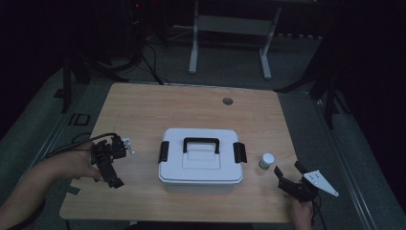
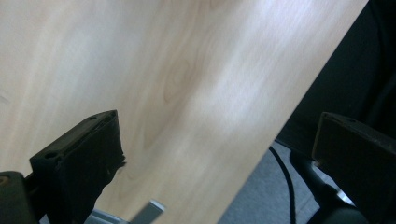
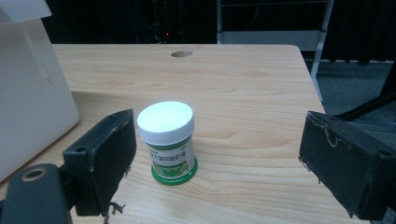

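Observation:
A small jar (image 1: 266, 161) with a white cap and green label stands on the wooden table (image 1: 191, 108), just right of a white lidded box (image 1: 201, 163) with a black handle and black side latches. My right gripper (image 1: 288, 168) sits near the front right corner, open, pointing at the jar. In the right gripper view the jar (image 3: 167, 140) stands upright between the spread jaws of the right gripper (image 3: 217, 128), close to the left one and touching neither. My left gripper (image 1: 112, 165) lies left of the box, and in its own view the left gripper (image 2: 217, 128) is open over bare wood.
The box's wall (image 3: 28, 93) rises close on the left in the right gripper view. A cable hole (image 1: 227, 101) sits at the table's far middle. A white-legged frame (image 1: 230, 28) stands on the floor behind. The table edge and a cable (image 2: 285, 182) show beside the left jaws.

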The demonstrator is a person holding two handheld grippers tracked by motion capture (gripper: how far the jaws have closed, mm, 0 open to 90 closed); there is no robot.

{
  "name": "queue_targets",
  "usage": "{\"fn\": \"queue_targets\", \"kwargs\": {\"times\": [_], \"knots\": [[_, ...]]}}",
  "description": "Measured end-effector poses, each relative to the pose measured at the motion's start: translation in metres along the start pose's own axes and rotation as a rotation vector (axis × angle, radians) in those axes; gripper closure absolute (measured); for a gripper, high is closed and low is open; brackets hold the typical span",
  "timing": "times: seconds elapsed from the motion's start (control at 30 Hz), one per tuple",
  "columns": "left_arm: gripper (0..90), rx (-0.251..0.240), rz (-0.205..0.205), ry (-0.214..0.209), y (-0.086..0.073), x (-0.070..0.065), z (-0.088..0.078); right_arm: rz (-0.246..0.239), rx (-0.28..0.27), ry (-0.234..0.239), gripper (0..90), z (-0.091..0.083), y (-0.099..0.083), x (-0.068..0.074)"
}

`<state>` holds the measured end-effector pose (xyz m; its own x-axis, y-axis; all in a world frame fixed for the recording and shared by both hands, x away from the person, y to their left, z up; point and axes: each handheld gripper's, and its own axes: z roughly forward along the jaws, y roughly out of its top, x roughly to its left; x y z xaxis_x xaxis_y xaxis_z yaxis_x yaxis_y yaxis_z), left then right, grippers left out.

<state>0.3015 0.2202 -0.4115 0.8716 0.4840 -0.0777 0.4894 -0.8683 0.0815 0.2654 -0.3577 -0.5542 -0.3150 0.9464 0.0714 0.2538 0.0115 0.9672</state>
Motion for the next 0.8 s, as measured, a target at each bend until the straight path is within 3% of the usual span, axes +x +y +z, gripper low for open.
{"fn": "queue_targets", "kwargs": {"times": [0.07,0.5,0.63,0.8], "knots": [[1.3,-0.011,0.009,0.002,0.005,0.0,-0.003,0.001,0.0,0.001,10.8,0.0,0.0,0.0],[1.3,0.032,0.096,0.015,0.041,-0.008,-0.017,0.003,0.0,0.009,10.8,0.0,0.0,-0.001],[1.3,0.004,0.126,0.015,0.05,-0.01,-0.025,0.005,0.0,0.01,10.7,0.0,0.0,-0.001],[1.3,0.002,0.159,0.01,0.063,-0.013,-0.034,0.008,0.001,0.014,10.7,0.0,0.0,-0.001]]}}
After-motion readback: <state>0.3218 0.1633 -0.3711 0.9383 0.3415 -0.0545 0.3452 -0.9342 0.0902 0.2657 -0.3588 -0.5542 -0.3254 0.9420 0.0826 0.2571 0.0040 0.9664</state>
